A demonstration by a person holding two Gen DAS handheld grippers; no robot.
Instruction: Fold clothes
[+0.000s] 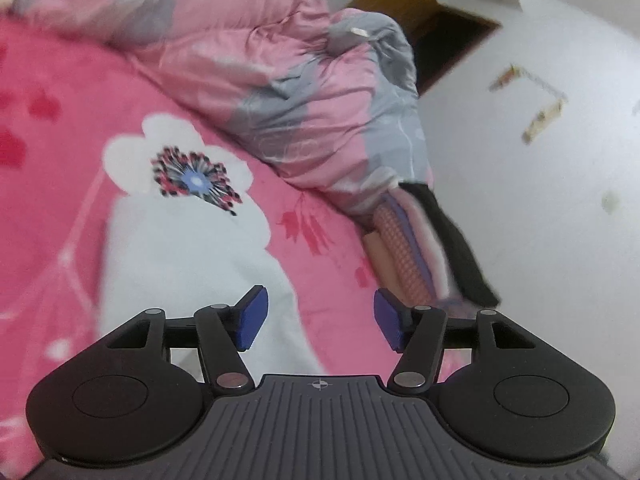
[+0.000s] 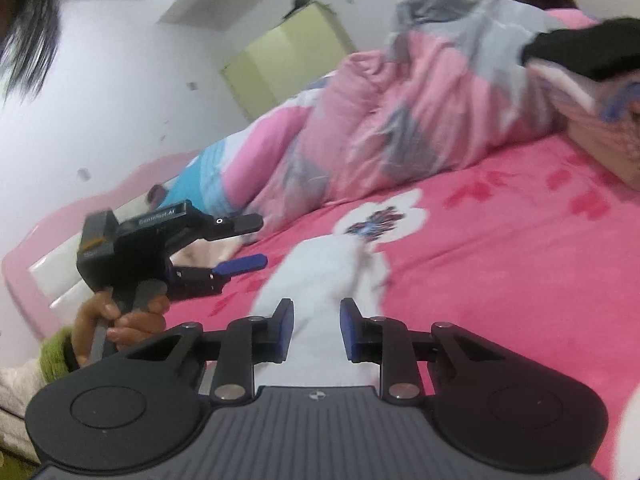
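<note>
Garment: white cloth [image 2: 328, 276] lies flat on the pink bedspread [image 2: 520, 248], one end touching the printed white flower [image 2: 384, 216], the other running down toward the cameras.
Long axis: in the right wrist view the cloth runs from the flower straight back under the right tool [image 2: 316, 330], so its length lies roughly along that tool's pointing line.
Direction from left tool: in the left wrist view the cloth [image 1: 188, 264] sits ahead and to the left of the left tool [image 1: 320, 318], below the flower [image 1: 180, 160]; its near edge passes under the left finger.
Nearer hand: judged the right one, since the cloth fills the gap between its fingers; the left tool [image 2: 236, 240] is raised beside the cloth's left edge, off the fabric.
Right tool state: fingers stand partly apart, the cloth is seen between them, and the pads do not appear to press on it; contact underneath cannot be told.
Left tool state: fingers well apart, nothing between them, touching nothing.
Other landmarks: rumpled pink-and-grey quilt [image 1: 304, 92] beyond the flower; stack of folded clothes [image 1: 424, 256] to the right of the flower, at the bed's edge.
Judged step: cloth released or about to be regripped for a fold.
</note>
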